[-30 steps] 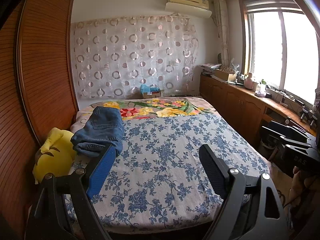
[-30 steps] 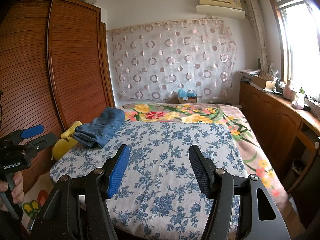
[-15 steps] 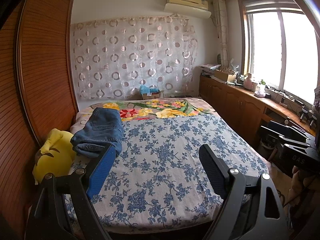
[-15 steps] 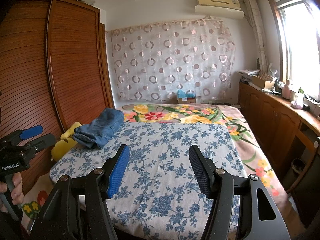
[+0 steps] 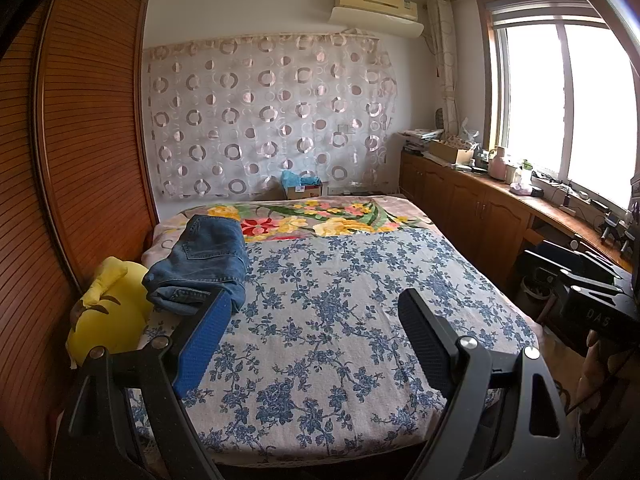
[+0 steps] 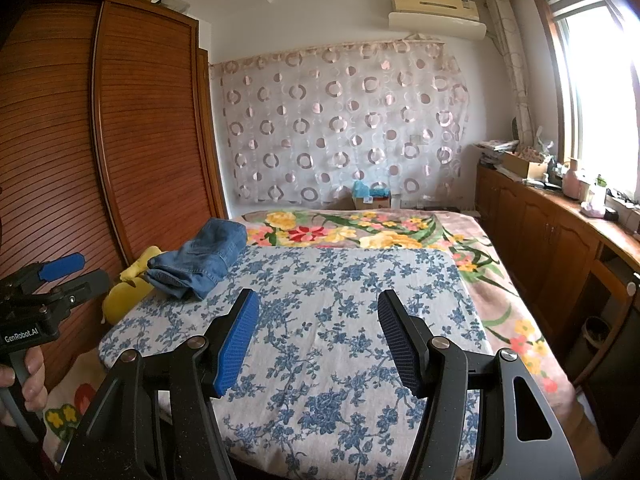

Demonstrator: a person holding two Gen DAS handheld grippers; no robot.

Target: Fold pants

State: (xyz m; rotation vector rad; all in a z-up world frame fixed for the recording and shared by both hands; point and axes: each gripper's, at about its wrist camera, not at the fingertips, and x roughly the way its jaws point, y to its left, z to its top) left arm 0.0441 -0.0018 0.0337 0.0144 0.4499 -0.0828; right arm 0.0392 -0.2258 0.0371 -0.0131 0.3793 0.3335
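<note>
Partly hidden things around a bed with folded jeans

The left gripper's blue pad (image 5: 204,342) is covering the near corner of the jeans (image 5: 208,256); a yellow cushion (image 5: 110,312), possibly a plush toy, is hiding behind them, and the windowsill clutter (image 6: 592,196) is staying too small to identify.

Ahead and left of your right gripper (image 6: 318,338), with its blue finger pads, lay blue denim pants (image 6: 200,262) beside a yellow plush toy (image 6: 126,294). Under the gripper you had a white sheet (image 6: 340,320) printed with blue flowers. Beyond it showed a blanket (image 6: 360,228) with yellow and red blooms.
</note>
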